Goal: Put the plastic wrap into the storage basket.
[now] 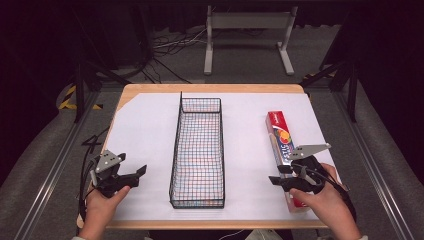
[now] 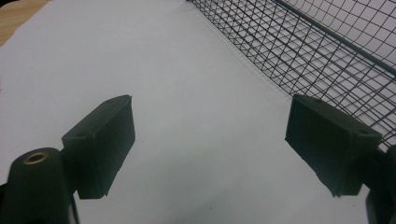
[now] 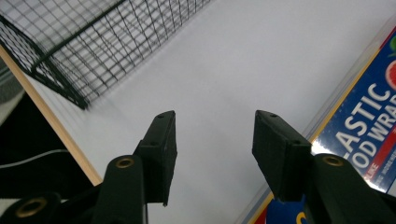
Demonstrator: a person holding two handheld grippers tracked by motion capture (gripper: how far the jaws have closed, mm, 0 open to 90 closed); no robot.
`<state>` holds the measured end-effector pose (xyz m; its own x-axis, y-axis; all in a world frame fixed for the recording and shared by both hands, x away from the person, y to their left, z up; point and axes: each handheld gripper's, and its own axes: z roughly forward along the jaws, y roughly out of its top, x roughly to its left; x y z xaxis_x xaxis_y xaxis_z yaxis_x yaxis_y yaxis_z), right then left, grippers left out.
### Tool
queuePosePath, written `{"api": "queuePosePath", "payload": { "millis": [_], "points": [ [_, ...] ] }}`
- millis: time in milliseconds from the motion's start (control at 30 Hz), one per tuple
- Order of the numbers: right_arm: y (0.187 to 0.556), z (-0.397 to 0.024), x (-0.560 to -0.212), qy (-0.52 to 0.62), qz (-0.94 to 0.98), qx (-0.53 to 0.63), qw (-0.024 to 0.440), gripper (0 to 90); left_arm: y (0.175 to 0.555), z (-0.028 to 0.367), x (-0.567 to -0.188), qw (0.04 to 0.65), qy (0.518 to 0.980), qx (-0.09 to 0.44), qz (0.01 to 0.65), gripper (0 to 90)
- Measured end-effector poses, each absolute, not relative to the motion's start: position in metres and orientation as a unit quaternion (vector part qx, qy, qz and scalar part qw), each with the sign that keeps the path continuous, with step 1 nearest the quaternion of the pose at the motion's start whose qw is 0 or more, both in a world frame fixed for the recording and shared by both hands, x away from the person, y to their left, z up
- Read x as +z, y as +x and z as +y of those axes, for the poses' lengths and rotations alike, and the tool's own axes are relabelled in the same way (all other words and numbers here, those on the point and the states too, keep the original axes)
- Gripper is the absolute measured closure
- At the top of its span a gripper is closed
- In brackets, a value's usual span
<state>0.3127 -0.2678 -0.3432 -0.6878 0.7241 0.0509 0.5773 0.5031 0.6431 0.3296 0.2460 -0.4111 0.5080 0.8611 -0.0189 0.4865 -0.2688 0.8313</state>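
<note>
A long black wire basket (image 1: 175, 150) stands in the middle of the white sheet, running front to back. A red and blue plastic food wrap box (image 1: 279, 134) lies along the right side. My left gripper (image 1: 136, 175) rests near the front left, its tips toward the basket, open with nothing between the jaws. In the left gripper view my left gripper (image 2: 210, 107) is spread over bare sheet, with the basket (image 2: 327, 51) at the right. My right gripper (image 1: 279, 174) hovers at the box's near end, open and empty. In the right gripper view my right gripper (image 3: 215, 119) has the box (image 3: 369, 126) just right of it.
The white sheet (image 1: 145, 130) covers a wooden table whose front edge (image 3: 60, 130) lies close to my right gripper. In that view the basket (image 3: 93, 46) sits at the upper left. On the floor beyond the table are a white metal stand (image 1: 247, 30) and cables (image 1: 165, 45).
</note>
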Motion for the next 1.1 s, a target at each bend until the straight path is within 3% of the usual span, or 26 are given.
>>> {"api": "queuePosePath", "payload": {
  "millis": [367, 600, 867, 1100],
  "points": [
    [0.323, -0.283, -0.331, 0.398, 0.815, 0.372, 0.197, 46.2, 0.33, 0.248, -0.414, 0.409, 0.761, 0.226, 0.45, 16.4],
    [0.335, -0.289, -0.324, 0.408, 0.815, 0.351, 0.215, 46.2, 0.33, 0.249, -0.414, 0.406, 0.761, 0.228, 0.452, 16.4],
    [0.353, -0.29, -0.319, 0.463, 0.794, 0.342, 0.195, 45.6, 0.331, 0.252, -0.415, 0.405, 0.758, 0.229, 0.457, 16.4],
    [0.368, -0.293, -0.31, 0.478, 0.786, 0.324, 0.22, 44.4, 0.331, 0.253, -0.417, 0.404, 0.757, 0.229, 0.46, 16.4]
  ]
}}
